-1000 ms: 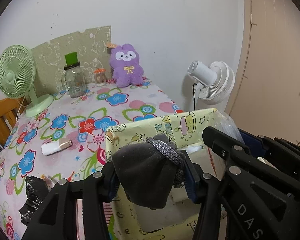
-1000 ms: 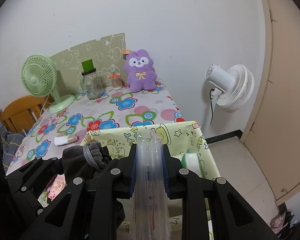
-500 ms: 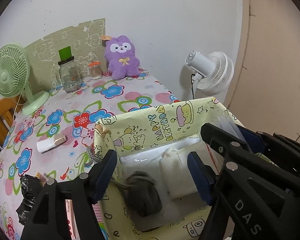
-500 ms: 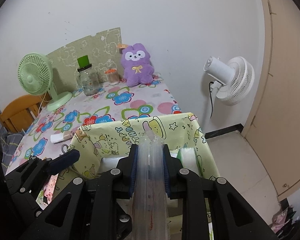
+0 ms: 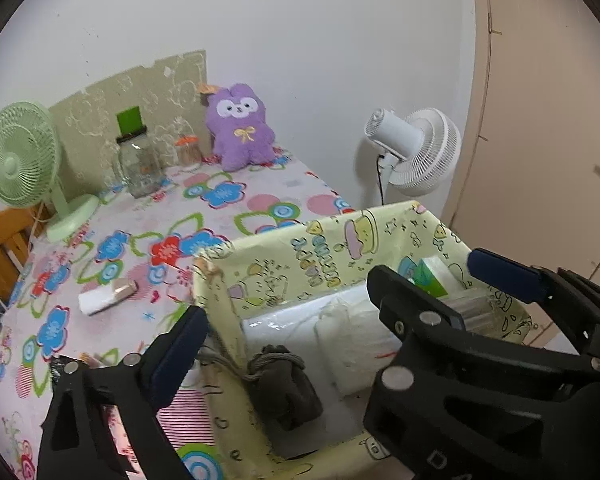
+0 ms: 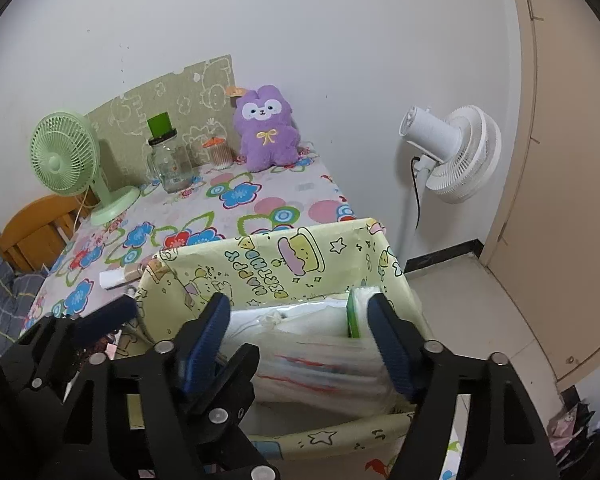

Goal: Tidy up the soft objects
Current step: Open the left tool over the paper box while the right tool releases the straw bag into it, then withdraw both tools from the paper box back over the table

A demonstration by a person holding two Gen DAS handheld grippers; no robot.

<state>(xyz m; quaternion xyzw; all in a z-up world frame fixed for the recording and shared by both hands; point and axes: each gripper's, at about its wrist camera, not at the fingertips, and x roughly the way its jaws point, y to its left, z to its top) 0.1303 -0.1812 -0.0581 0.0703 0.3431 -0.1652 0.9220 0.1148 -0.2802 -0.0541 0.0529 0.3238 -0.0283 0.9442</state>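
Both tongs hover over the yellow cartoon-print box (image 5: pixel 332 264) at the near edge of the floral tabletop (image 5: pixel 228 204). The left tongs (image 5: pixel 284 320) are spread wide and hold nothing; the grey drawstring pouch (image 5: pixel 284 384) lies inside the box at its left wall, directly below them. The right tongs (image 6: pixel 300 332) are also spread wide and empty, above a clear plastic bag with red marks (image 6: pixel 320 364) that rests in the box. White folded packs (image 5: pixel 352 328) and a green-and-white tissue pack (image 6: pixel 354 316) fill the remaining box space.

On the tabletop beyond the box: a small white-and-tan packet (image 5: pixel 108 296), a glass jar (image 5: pixel 138 168), a green desk fan (image 5: pixel 24 160) and a purple plush toy (image 5: pixel 240 128) against the wall. A white standing fan (image 6: pixel 452 152) stands on the floor beside the tabletop.
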